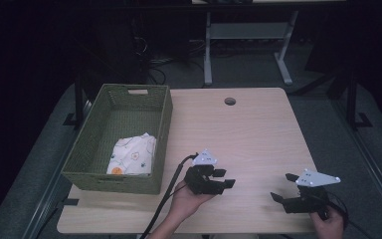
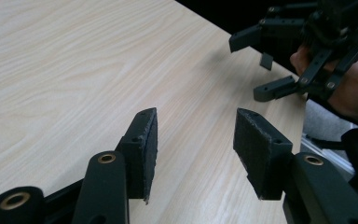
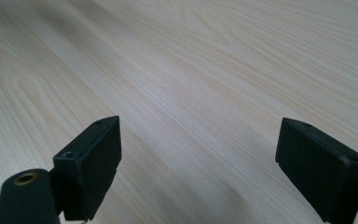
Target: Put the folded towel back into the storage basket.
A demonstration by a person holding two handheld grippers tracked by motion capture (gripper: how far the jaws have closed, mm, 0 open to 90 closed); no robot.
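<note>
1. The left gripper (image 1: 226,179) hovers over the tabletop (image 1: 248,134), jaws spread, holding nothing.
2. The right gripper (image 1: 284,186), spread wider, sits near the front edge.
3. The patterned cloth (image 1: 132,155) lies in the green basket (image 1: 120,183), well left of both.

Your high view is dim: the room beyond the bench (image 1: 238,134) falls to near black, and the pale wood top is the brightest thing in it. The light reaches the bench from above, so each tool drops a faint, soft shadow on the wood just beside it. The picture is soft and grainy, and the weave of the basket (image 1: 87,149) at the bench's left edge blurs. In your two gripper views the wood grain is evenly lit, without glare, while the near black pads (image 2: 145,149) lose detail and the bench's far edge softens.
</note>
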